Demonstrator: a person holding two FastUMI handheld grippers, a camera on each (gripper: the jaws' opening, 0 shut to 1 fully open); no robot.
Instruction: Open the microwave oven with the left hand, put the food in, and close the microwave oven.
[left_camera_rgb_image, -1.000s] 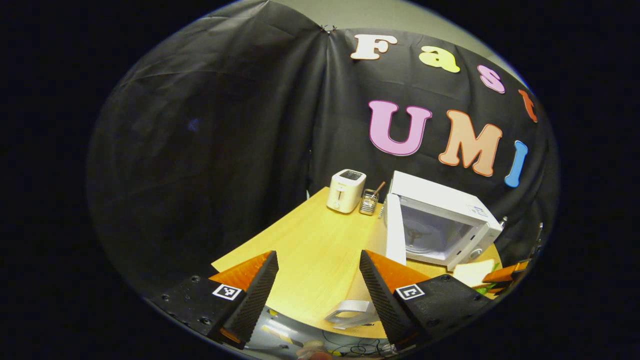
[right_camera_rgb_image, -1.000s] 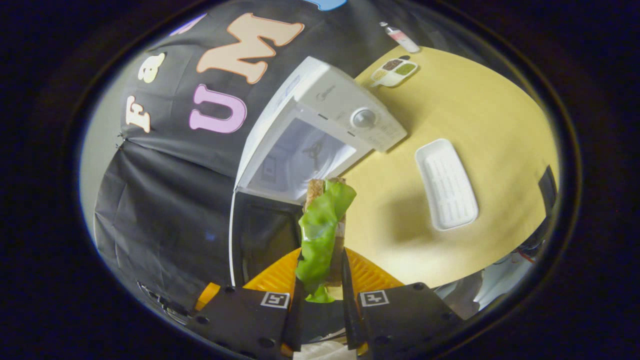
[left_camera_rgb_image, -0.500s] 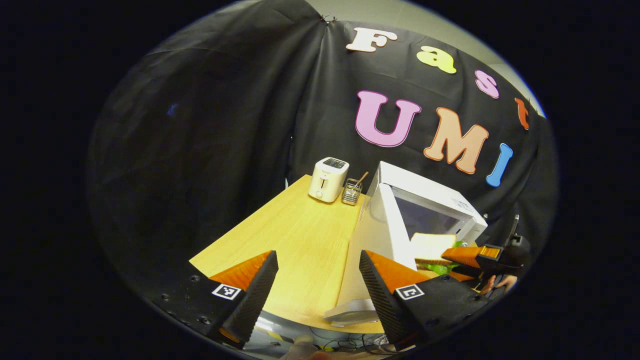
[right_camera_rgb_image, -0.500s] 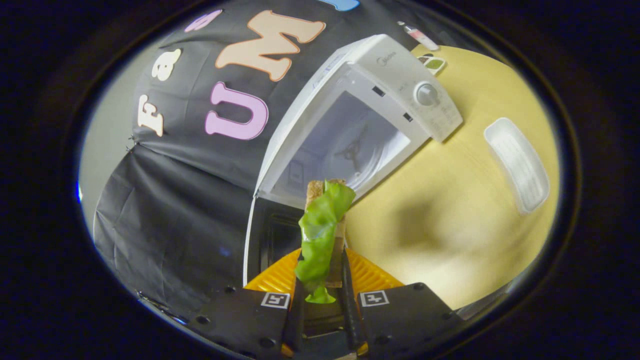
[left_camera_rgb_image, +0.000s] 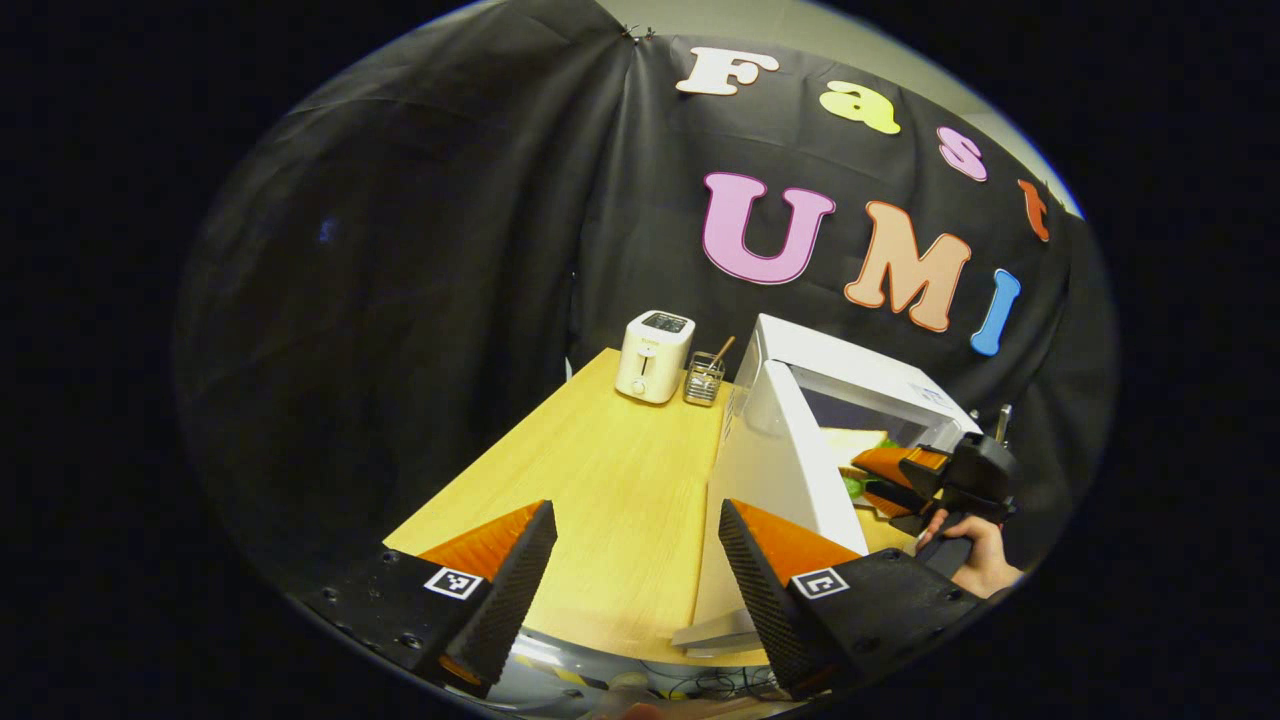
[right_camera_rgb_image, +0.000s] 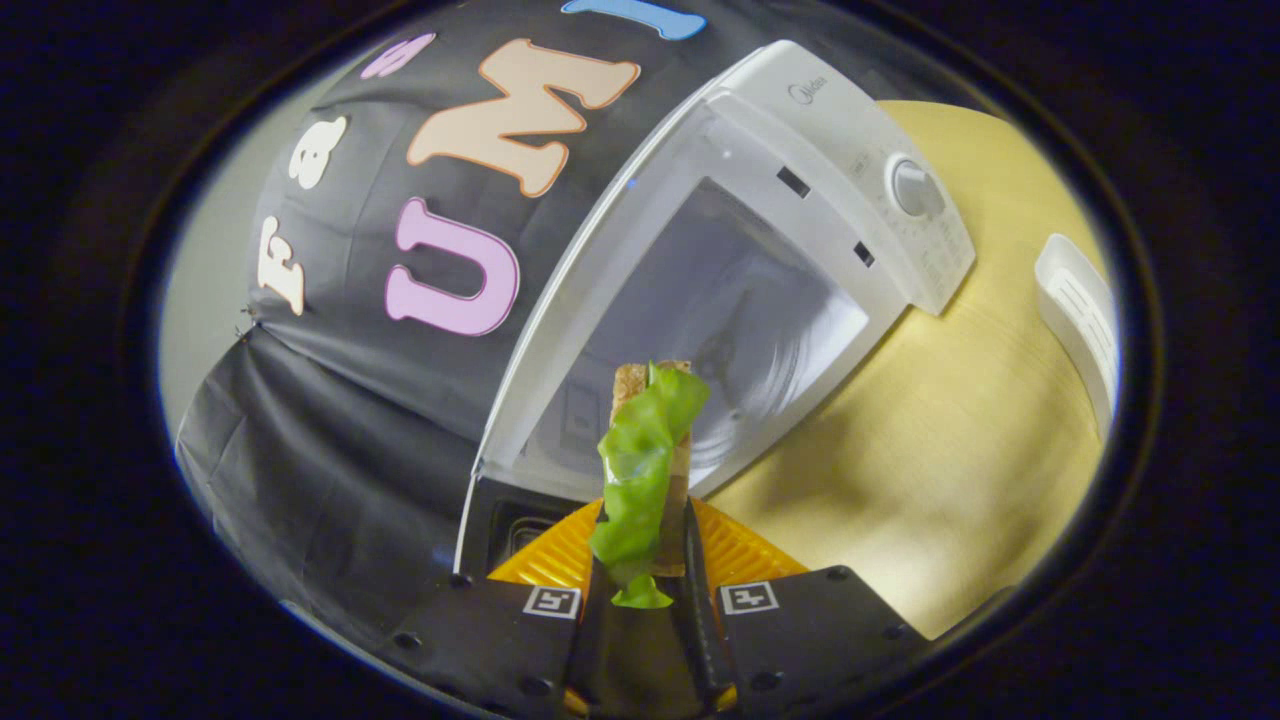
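Observation:
The white microwave stands on the wooden table with its door swung wide open. My right gripper is shut on a sandwich with a green lettuce leaf, its front end at the mouth of the oven cavity. In the left gripper view that right gripper, held by a hand, carries the sandwich into the opening. My left gripper is open over the near table edge, left of the door, with nothing between its fingers.
A white toaster and a small wire holder with utensils stand at the back of the table. A white ribbed tray lies on the table right of the microwave.
My right gripper has carried the sandwich forward to the open oven cavity. The left gripper has drifted back and left a little and stays open.

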